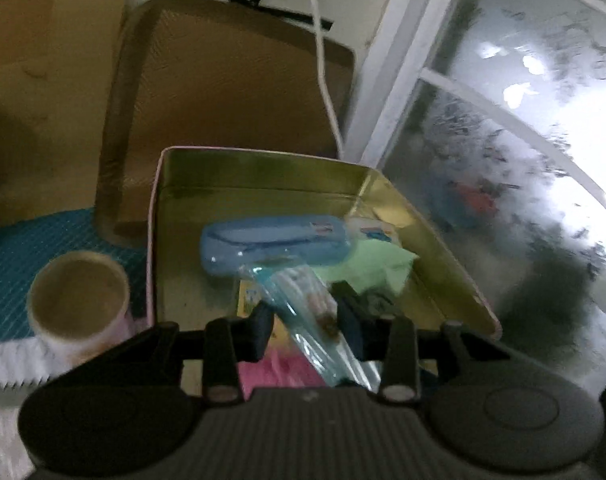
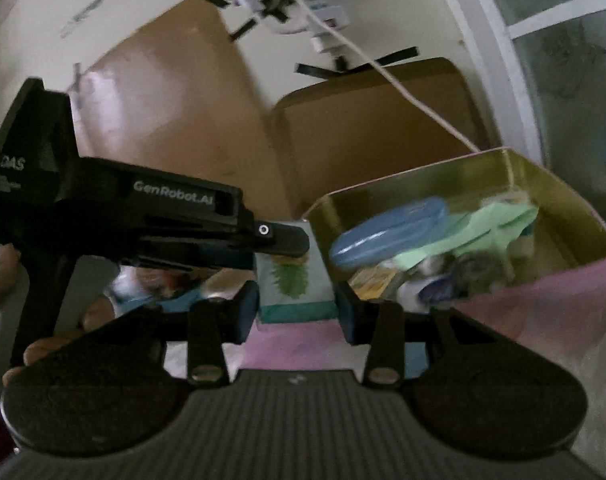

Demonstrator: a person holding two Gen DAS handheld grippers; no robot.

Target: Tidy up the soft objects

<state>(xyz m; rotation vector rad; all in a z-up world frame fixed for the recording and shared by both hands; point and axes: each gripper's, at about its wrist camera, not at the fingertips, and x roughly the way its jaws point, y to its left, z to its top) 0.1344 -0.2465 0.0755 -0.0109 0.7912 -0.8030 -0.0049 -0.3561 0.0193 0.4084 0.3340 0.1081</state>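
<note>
Carrying a clear plastic packet [image 1: 303, 304] clamped in the left hand-held gripper [image 1: 305, 322] over the tin [image 1: 263, 168], it likely needs releasing inside; the right hand-held gripper [image 2: 297, 314] grips a small box [image 2: 295, 288].

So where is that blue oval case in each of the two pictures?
Left wrist view: the blue case lies mid-picture inside the gold tin, just beyond the gripper's fingers.
Right wrist view: the blue case sits right of centre, at the tin's left end.
Shared landmark: the white cable hanging behind the tin.
</note>
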